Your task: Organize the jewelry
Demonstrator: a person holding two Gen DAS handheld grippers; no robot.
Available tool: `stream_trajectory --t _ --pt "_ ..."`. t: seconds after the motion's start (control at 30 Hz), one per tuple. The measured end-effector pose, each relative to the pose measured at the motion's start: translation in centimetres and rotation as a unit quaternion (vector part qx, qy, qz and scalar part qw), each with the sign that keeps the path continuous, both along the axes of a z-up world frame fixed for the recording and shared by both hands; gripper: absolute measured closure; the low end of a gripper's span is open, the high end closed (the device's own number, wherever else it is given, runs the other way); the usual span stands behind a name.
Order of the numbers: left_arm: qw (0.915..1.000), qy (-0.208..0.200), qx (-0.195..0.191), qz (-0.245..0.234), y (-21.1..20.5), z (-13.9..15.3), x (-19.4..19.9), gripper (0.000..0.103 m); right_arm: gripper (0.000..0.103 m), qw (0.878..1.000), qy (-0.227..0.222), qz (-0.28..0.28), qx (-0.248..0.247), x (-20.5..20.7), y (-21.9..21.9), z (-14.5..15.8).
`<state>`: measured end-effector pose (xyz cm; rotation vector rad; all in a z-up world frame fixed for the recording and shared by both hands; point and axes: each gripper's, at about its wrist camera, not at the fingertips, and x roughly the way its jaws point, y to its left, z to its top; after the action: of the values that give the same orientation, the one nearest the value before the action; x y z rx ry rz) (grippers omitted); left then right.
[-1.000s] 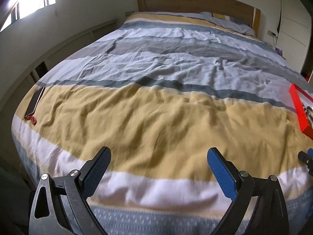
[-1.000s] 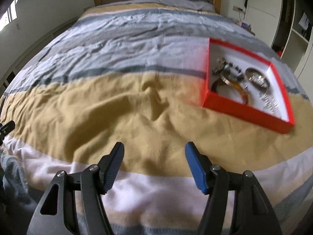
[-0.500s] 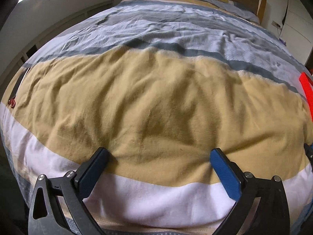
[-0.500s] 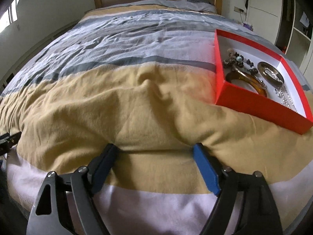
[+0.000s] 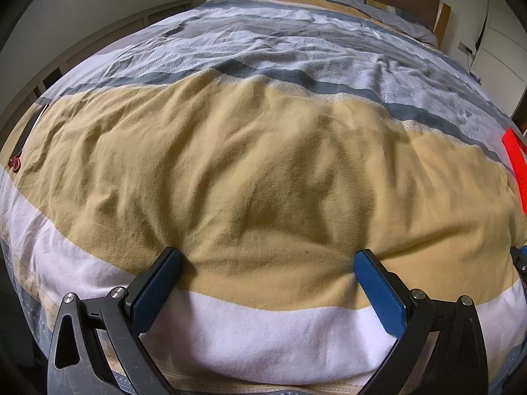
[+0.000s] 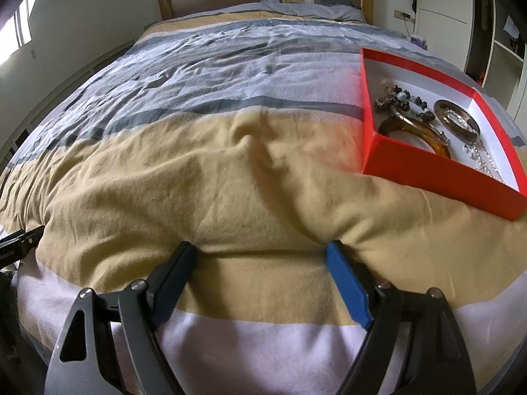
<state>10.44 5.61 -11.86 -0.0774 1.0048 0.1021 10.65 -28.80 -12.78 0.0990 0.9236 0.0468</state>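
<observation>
Two handheld grippers rest on a striped bedspread [image 6: 204, 177], beside a red box [image 6: 438, 177] of jewelry.

Both the left gripper [image 5: 266, 261] and the right gripper [image 6: 260, 251] stand wide open and empty, tips pressed into the fabric. The box lies off to the right, holding an amber bangle [image 6: 415, 131], a silver bangle [image 6: 457, 121] and beads [image 6: 402, 98]. A good next move would likely lift the right gripper clear first, then approach one piece from above.
</observation>
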Motion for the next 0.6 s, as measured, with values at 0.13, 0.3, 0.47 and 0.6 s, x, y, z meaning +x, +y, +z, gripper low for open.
stream_trajectory --t 0.13,0.3,0.47,0.6 --pt "1.0000 0.000 -0.003 0.001 0.12 -0.08 0.10 0.001 0.022 1.000 -0.001 0.001 -0.004 -0.06 0.16 -0.01" --pt "1.0000 0.002 -0.004 0.004 0.11 -0.23 0.30 0.001 0.021 1.000 -0.002 0.001 -0.005 -0.08 0.18 0.01" --pt "0.9999 0.004 -0.011 0.006 0.29 -0.27 0.44 0.001 0.021 1.000 -0.002 0.001 -0.005 -0.08 0.20 0.05" --pt "0.9998 0.004 -0.017 0.007 0.51 -0.31 0.55 0.001 0.021 1.000 -0.004 0.001 -0.006 -0.02 0.22 0.11"
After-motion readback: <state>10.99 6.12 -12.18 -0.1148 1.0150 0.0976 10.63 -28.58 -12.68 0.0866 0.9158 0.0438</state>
